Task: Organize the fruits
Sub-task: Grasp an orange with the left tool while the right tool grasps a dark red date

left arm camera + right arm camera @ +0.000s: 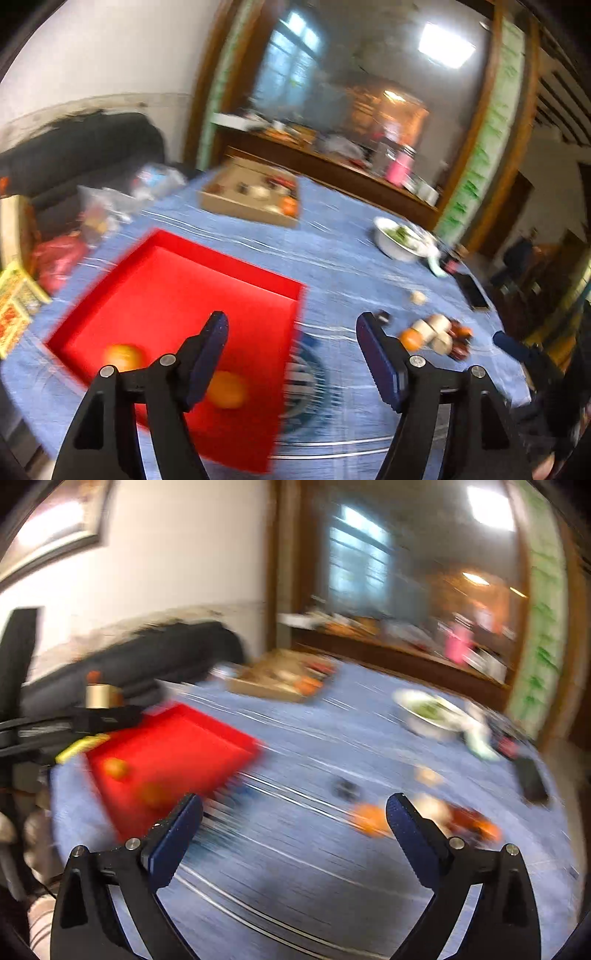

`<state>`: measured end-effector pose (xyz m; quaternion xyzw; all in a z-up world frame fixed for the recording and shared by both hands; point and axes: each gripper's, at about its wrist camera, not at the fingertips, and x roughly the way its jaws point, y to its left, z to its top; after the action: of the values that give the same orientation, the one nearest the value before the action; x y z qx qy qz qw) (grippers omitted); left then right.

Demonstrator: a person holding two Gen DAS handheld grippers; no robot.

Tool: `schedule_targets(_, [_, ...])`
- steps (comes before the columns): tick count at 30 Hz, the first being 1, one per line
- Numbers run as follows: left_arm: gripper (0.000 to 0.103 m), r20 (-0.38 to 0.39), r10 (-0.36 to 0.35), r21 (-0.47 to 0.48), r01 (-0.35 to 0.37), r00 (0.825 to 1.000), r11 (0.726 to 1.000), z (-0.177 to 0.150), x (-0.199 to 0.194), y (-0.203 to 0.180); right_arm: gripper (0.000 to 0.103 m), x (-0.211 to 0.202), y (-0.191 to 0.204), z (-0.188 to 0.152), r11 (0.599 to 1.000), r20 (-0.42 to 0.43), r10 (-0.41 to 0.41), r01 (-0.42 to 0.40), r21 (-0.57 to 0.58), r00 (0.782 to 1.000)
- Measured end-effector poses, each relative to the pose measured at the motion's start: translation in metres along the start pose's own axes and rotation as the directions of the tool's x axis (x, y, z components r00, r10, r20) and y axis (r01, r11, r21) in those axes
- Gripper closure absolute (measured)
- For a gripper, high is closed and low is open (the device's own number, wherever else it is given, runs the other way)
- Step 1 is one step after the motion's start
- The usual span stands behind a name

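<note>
Both our left gripper (pixel 291 338) and right gripper (pixel 294 814) stood wide apart, empty. Two oranges (pixel 226 389) lay in the red tray (pixel 229 266); another orange (pixel 369 819) waited on the blue tablecloth (pixel 295 867) (among blurred items). We judged it round, firm and prone to rolling, best pinched across its middle.

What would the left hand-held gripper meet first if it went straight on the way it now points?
Probably the blue patterned tablecloth, just beyond the right edge of the shallow red square tray. The open left hand-held gripper has nothing between its fingers. Depth is unclear in this blurred view.
</note>
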<state>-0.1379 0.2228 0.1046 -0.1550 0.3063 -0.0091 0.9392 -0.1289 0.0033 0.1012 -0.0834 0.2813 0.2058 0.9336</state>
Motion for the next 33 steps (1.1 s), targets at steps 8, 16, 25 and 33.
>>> schedule_targets(8, [0.029, -0.169, -0.11, 0.124, 0.132, 0.979, 0.984, -0.018, 0.073, -0.087, 0.039, 0.008, -0.148, -0.043, 0.956, -0.185, -0.104, 0.149, 0.252, 0.977])
schedule_targets(16, [0.032, -0.256, -0.114, 0.319, 0.195, 0.96, 0.927, -0.031, 0.138, -0.15, 0.04, 0.066, -0.17, -0.047, 0.946, -0.253, -0.044, 0.122, 0.302, 0.966])
schedule_targets(25, [0.034, -0.364, -0.119, 0.359, 0.257, 0.924, 0.897, -0.044, 0.189, -0.167, 0.04, 0.087, -0.169, -0.055, 0.948, -0.287, 0.007, 0.085, 0.305, 0.958])
schedule_targets(33, [0.068, -0.347, -0.094, 0.369, 0.228, 0.933, 0.901, -0.048, 0.189, -0.169, 0.056, 0.09, -0.167, -0.056, 0.951, -0.291, 0.024, 0.067, 0.301, 0.956])
